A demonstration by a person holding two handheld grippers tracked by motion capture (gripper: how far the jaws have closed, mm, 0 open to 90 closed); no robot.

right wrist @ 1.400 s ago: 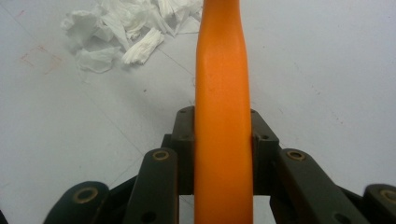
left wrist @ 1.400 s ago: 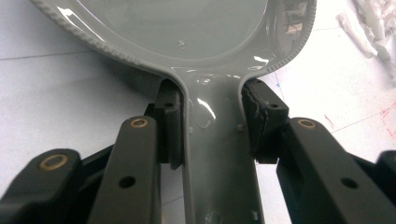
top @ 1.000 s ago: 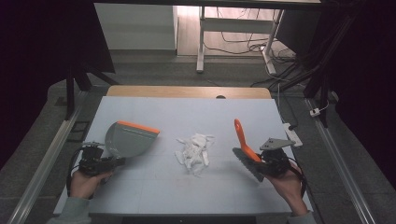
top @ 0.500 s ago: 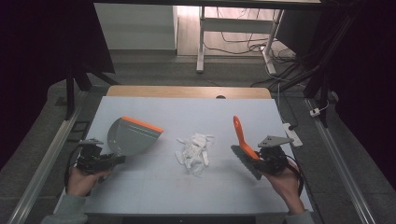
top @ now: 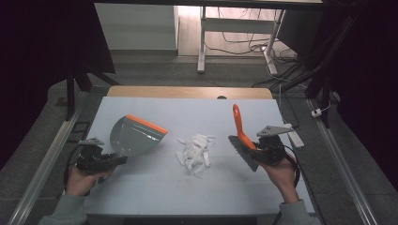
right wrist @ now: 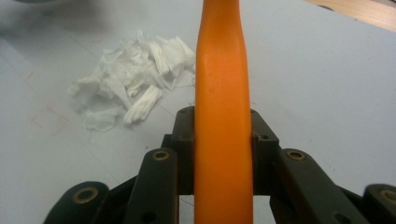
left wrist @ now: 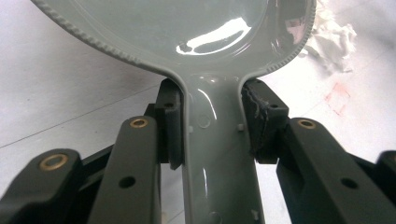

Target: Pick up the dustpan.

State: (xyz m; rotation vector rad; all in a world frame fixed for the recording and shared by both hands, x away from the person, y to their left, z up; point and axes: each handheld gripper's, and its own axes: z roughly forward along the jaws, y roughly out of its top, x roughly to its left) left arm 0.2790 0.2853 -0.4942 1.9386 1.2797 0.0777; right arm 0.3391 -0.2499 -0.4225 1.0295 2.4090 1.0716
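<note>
Pale desk [top: 155, 187] fills mid-frame. Lower left, the left gripper [top: 115, 160] is clamped on the handle of the grey dustpan [top: 133, 136], orange lip up. Lower right, the right gripper [top: 256, 149] grips the orange-handled brush [top: 241, 131]. Centre frame, on the desk between them: shredded white paper [top: 195, 150].

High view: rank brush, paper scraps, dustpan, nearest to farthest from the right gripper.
From the right gripper:
1. Brush: clamped in its jaws, on the table's right side.
2. Paper scraps: a white pile at the table's middle, to the gripper's left.
3. Dustpan: on the far left side, held by the left gripper.
</note>
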